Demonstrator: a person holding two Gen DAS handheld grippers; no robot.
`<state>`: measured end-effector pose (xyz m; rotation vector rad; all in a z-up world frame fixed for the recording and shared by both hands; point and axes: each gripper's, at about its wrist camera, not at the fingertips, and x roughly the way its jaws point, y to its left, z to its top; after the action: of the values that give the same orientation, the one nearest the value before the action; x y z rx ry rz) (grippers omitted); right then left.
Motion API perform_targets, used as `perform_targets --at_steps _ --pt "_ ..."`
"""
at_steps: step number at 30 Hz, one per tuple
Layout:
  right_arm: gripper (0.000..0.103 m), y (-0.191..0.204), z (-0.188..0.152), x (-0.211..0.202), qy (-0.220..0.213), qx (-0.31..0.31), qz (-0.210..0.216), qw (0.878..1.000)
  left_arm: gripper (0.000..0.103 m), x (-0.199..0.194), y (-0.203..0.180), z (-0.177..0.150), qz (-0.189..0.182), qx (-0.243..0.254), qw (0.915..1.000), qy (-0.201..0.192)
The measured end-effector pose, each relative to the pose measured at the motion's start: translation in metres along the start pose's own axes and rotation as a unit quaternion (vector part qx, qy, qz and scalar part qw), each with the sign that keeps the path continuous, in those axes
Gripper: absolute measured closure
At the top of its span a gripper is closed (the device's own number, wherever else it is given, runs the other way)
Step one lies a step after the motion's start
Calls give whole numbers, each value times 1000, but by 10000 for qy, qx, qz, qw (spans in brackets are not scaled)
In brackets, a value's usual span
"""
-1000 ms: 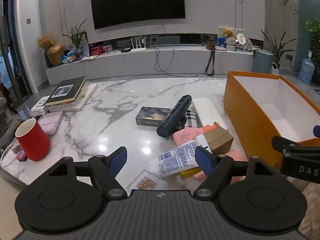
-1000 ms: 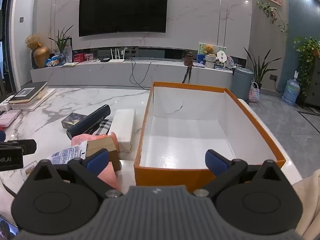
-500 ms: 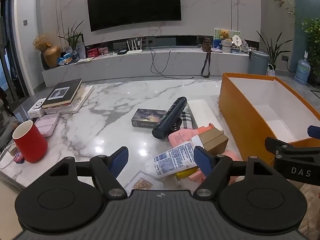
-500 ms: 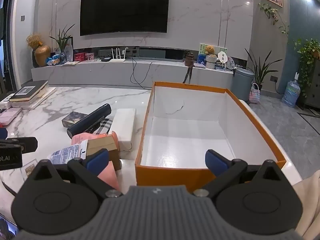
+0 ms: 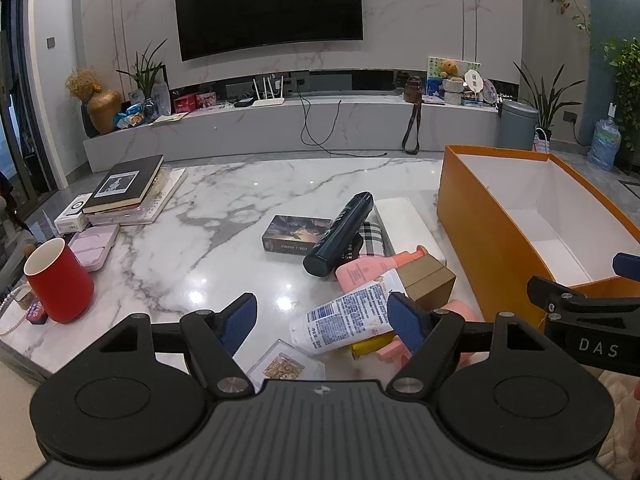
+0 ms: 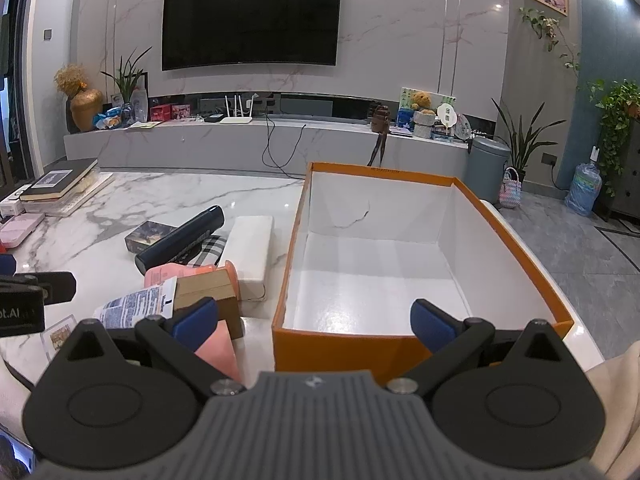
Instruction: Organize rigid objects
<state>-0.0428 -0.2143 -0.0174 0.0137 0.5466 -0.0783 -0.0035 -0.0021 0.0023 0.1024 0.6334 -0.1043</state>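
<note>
A pile of objects lies on the marble table (image 5: 224,216): a dark cylinder (image 5: 339,233), a photo card box (image 5: 296,234), a white box (image 5: 404,226), a pink bottle (image 5: 372,270), a brown carton (image 5: 426,280), a white printed tube (image 5: 344,316) and a clear framed card (image 5: 286,366). An empty orange box (image 6: 404,316) stands to the right, also in the left wrist view (image 5: 480,236). My left gripper (image 5: 322,322) is open above the tube's near end. My right gripper (image 6: 314,318) is open, empty, over the orange box's near wall.
A red mug (image 5: 60,280) stands at the near left edge beside a pink case (image 5: 94,246). A stack of books (image 5: 128,188) lies at the far left. A TV console (image 5: 280,124) runs along the back wall. A grey bin (image 6: 486,170) stands past the table.
Both views shifted slightly; the left gripper drew back a little from the pile. Both grippers stayed open. No object moved.
</note>
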Motion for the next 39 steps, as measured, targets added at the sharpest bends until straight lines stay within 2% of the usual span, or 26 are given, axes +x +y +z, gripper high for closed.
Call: perform_targets --at_steps 33,39 --pt "2 -2 0 0 40 -26 -43 10000 15 3 -3 -4 -30 1 10000 32" --pt "2 0 7 4 84 -227 -77 9997 15 0 9 7 -70 -127 9999 26"
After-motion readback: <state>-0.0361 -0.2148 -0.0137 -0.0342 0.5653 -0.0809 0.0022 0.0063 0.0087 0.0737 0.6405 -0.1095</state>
